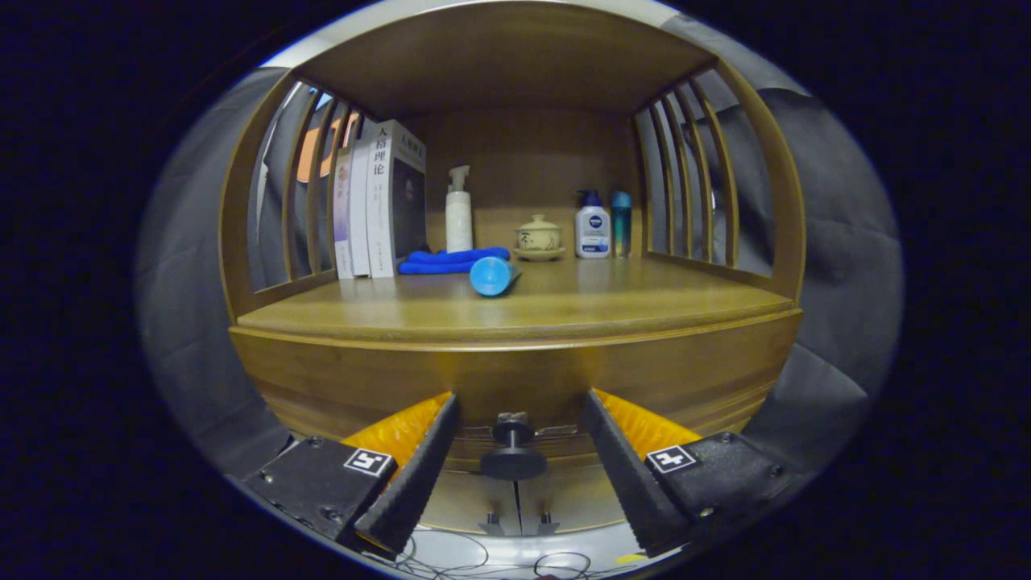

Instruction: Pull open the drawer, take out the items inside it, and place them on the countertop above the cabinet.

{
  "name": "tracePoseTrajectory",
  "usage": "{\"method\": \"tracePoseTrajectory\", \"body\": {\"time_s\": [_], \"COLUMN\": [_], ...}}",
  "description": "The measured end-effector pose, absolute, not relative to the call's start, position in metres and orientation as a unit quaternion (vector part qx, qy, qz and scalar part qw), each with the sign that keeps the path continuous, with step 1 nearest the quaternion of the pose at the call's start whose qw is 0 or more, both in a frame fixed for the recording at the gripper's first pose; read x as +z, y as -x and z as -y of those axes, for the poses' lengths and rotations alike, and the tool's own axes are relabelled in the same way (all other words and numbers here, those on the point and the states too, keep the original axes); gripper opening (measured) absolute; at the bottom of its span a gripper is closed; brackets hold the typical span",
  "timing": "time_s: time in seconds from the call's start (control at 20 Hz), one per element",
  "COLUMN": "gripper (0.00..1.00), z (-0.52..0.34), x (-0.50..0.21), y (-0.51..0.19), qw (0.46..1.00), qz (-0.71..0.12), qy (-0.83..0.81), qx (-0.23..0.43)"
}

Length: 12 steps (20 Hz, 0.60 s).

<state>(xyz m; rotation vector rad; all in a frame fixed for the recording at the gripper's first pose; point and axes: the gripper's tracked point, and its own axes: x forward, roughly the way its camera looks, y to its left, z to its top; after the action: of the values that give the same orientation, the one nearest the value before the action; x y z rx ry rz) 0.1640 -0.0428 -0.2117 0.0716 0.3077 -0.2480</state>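
Currently, by size:
Cabinet (pixel 515 379): a countertop (pixel 612 298) is seen under a slatted shelf frame.
Drawer (pixel 685 387): shut is how it is judged; its contents are hidden.
Countertop items: books (pixel 378 201), a blue cloth (pixel 451 260), a blue tube (pixel 491 276), bottles and a lidded cup are seen.
Gripper (pixel 515 443): jaws are held apart, either side of the knob (pixel 513 453), not touching.
Progress: an unopened drawer or a reclosed one is equally fitted.

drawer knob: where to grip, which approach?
Grip the drawer knob on its narrow stem behind the round cap, coming straight in from the front. The open gripper already straddles it, a finger on each side; the wider cap should stop slipping when pulling.
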Motion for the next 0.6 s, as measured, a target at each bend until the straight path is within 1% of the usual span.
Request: {"method": "tracePoseTrajectory", "body": {"time_s": [0.35,0.6], "gripper": [1.0,1.0], "z": [0.0427,0.0434], "x": [-0.2124,-0.2126], "y": [-0.1636,-0.1624], "qw": [0.979,0.977], "qz": [-0.156,-0.173], "qy": [-0.035,-0.032], "qx": [-0.124,-0.123]}}
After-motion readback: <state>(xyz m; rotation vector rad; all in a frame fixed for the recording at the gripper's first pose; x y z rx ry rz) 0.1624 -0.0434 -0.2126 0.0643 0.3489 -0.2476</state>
